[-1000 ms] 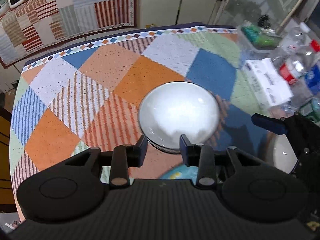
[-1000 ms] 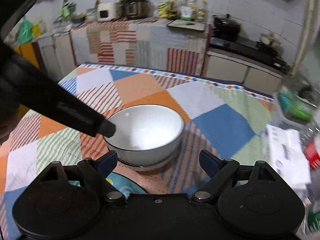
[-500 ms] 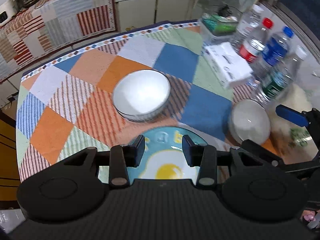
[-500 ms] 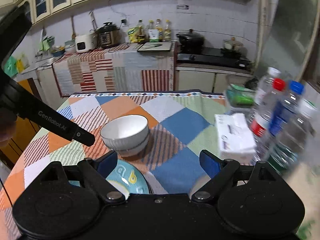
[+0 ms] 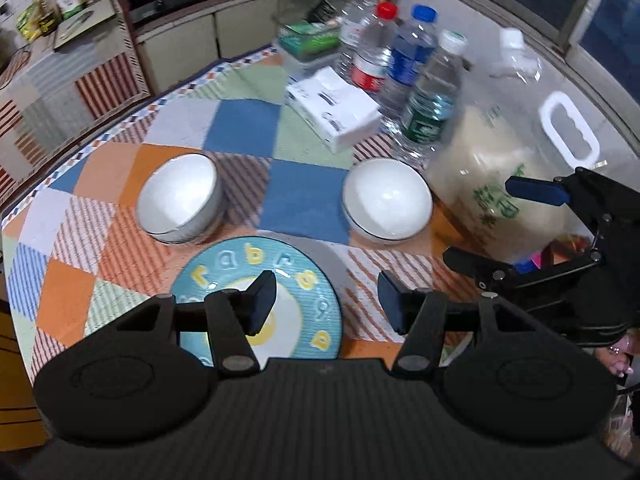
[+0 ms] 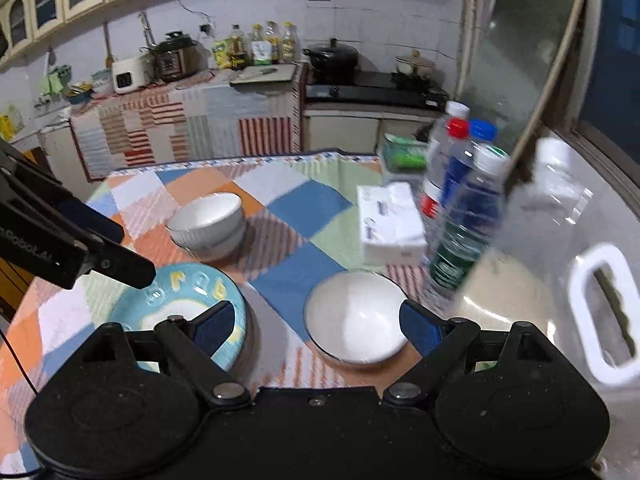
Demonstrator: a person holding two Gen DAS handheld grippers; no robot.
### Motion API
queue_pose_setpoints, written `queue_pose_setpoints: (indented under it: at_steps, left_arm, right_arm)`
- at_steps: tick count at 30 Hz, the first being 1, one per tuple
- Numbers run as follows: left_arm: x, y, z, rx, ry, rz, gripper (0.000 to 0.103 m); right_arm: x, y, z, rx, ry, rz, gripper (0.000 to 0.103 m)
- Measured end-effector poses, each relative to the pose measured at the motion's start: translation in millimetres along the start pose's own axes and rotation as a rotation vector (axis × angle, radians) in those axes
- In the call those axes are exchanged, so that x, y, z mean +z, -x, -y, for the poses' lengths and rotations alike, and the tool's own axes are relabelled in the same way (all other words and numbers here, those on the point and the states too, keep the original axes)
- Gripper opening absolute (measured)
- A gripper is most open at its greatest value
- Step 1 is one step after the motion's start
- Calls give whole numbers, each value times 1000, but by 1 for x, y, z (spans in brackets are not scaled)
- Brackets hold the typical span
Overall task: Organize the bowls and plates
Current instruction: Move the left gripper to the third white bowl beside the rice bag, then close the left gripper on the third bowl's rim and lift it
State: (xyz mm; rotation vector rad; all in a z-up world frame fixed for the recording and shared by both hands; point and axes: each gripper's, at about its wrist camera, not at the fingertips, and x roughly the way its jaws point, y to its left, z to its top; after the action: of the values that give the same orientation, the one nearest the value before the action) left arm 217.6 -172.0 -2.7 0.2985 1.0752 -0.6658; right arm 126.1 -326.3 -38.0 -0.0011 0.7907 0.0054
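Observation:
Stacked white bowls (image 5: 178, 198) (image 6: 208, 220) stand on the patchwork tablecloth at the left. A single white bowl (image 5: 386, 200) (image 6: 356, 328) stands to the right, by the bottles. A blue plate (image 5: 288, 280) (image 6: 180, 292) with a fried-egg picture and yellow letters lies at the near edge. My left gripper (image 5: 326, 300) is open and empty above the plate's right rim. My right gripper (image 6: 316, 320) is open and empty, held above the table just before the single bowl.
Several water bottles (image 5: 400, 52) (image 6: 460, 200), a white tissue box (image 5: 332, 108) (image 6: 388, 224), a large clear jug (image 5: 520, 152) and a green container (image 5: 310, 38) crowd the right side. A kitchen counter (image 6: 200, 120) stands behind the table.
Both grippers have pulled back and up from the stacked bowls. The left jaws have opened wider. The plate, the single bowl and the bottles have come into view.

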Motion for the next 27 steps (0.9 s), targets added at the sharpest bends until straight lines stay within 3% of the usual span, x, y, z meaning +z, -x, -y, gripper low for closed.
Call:
queue_pose_setpoints:
  at_steps: [5, 11, 20, 27]
  left_arm:
    - [5, -22, 18, -7, -53, -45, 62]
    - [11, -47, 31, -51, -89, -36, 75]
    - [22, -118, 18, -73, -8, -85, 74]
    - [31, -155, 8, -55, 53, 1, 67]
  right_arm:
    - [-16, -11, 9, -11, -17, -40, 92]
    - [-31, -34, 16, -19, -1, -94, 93]
    - [-59, -89, 6, -39, 19, -122, 93]
    - [-76, -122, -2, -105, 30, -38, 92]
